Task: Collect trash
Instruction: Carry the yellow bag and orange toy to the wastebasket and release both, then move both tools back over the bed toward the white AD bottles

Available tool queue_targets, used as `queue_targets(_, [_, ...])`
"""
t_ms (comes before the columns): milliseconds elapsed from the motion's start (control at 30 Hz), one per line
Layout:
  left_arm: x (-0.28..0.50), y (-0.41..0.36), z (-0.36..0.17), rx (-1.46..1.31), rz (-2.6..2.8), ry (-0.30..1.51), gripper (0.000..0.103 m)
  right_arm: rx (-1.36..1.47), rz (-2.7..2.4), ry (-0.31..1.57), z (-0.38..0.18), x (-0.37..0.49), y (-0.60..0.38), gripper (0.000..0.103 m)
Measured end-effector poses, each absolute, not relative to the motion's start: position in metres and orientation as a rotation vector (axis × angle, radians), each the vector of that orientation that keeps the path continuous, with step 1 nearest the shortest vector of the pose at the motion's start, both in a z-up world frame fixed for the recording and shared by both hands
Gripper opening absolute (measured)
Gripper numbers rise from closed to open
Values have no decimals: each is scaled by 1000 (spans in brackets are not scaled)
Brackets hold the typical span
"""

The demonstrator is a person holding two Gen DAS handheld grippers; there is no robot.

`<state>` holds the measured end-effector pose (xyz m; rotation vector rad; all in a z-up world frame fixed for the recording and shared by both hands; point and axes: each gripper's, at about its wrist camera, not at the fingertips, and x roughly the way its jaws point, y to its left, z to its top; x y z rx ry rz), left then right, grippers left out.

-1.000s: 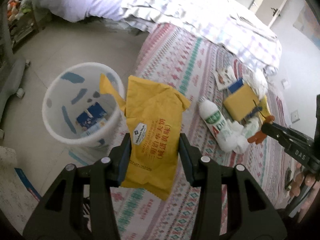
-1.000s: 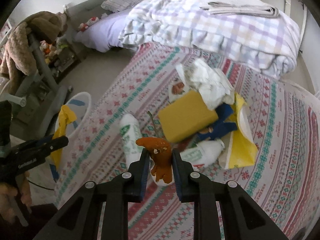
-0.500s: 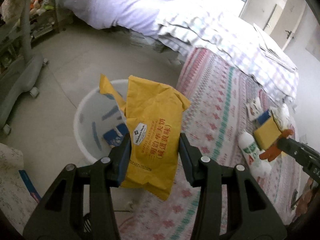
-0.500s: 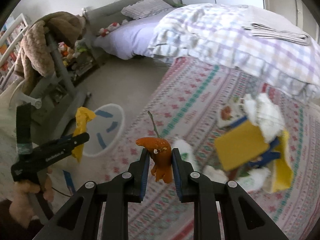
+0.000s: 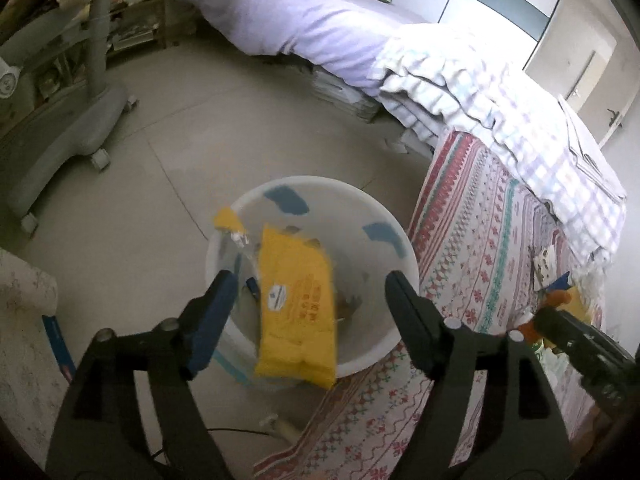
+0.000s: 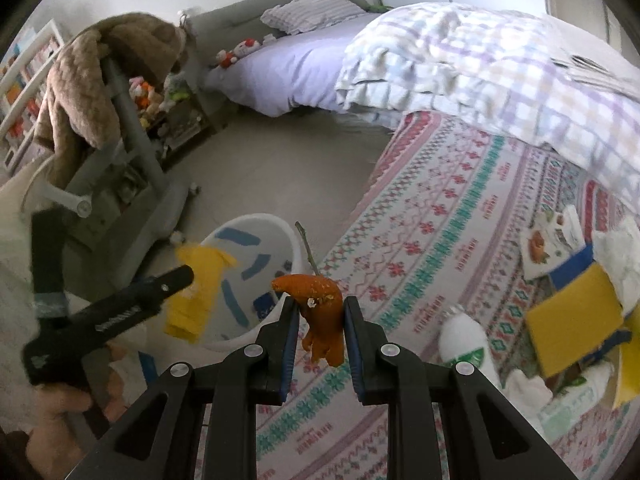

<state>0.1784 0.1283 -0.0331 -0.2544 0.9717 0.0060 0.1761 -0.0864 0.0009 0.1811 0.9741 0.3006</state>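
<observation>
My left gripper (image 5: 310, 296) hangs over the white waste bin (image 5: 384, 200), its jaws opening. The yellow snack wrapper (image 5: 296, 308) is loose between the fingers, touching neither pad, and falls toward the bin. In the right wrist view the same wrapper (image 6: 196, 296) appears blurred beside the left gripper (image 6: 176, 284) above the bin (image 6: 240, 240). My right gripper (image 6: 320, 312) is shut on an orange peel (image 6: 320, 320) with a thin stem, just right of the bin. More trash lies on the patterned rug: a white bottle (image 6: 468, 344), a yellow box (image 6: 572, 324) and crumpled white tissue (image 6: 616, 252).
A bed with a checked quilt (image 6: 480, 64) borders the rug (image 5: 480, 240) at the back. A grey wheeled stand (image 5: 60, 132) draped with a brown plush blanket (image 6: 92, 76) stands left of the bin on the bare floor. A person's hand (image 6: 60, 408) holds the left gripper.
The left gripper moved from the rug to above the bin and opened, letting go of the yellow wrapper. The right gripper carried the orange peel left toward the bin.
</observation>
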Motion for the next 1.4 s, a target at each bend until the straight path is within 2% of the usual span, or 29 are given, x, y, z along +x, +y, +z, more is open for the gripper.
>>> queue_targets(67, [176, 134, -30, -231, 36, 966, 85, 160, 307, 973, -1, 179, -79, 23])
queue_targets(267, [169, 154, -25, -169, 127, 965, 94, 187, 333, 992, -11, 201, -59, 23])
queue_targets(800, [152, 179, -22, -88, 148, 965, 96, 155, 347, 1007, -22, 227, -4, 25])
queue_targets(833, [151, 180, -21, -93, 146, 965, 96, 165, 345, 1009, -22, 228, -3, 27])
queue_targets(867, [151, 181, -21, -98, 144, 967, 96, 170, 344, 1012, -21, 229, -3, 33])
queue_targets(967, [149, 183, -20, -105, 138, 969, 96, 191, 331, 995, -16, 226, -5, 70])
queue_targets(1000, [149, 183, -20, -106, 135, 970, 96, 193, 329, 980, -12, 224, -6, 72])
queue_targets(1400, [143, 167, -15, -128, 90, 982, 96, 109, 294, 940, 19, 190, -39, 72])
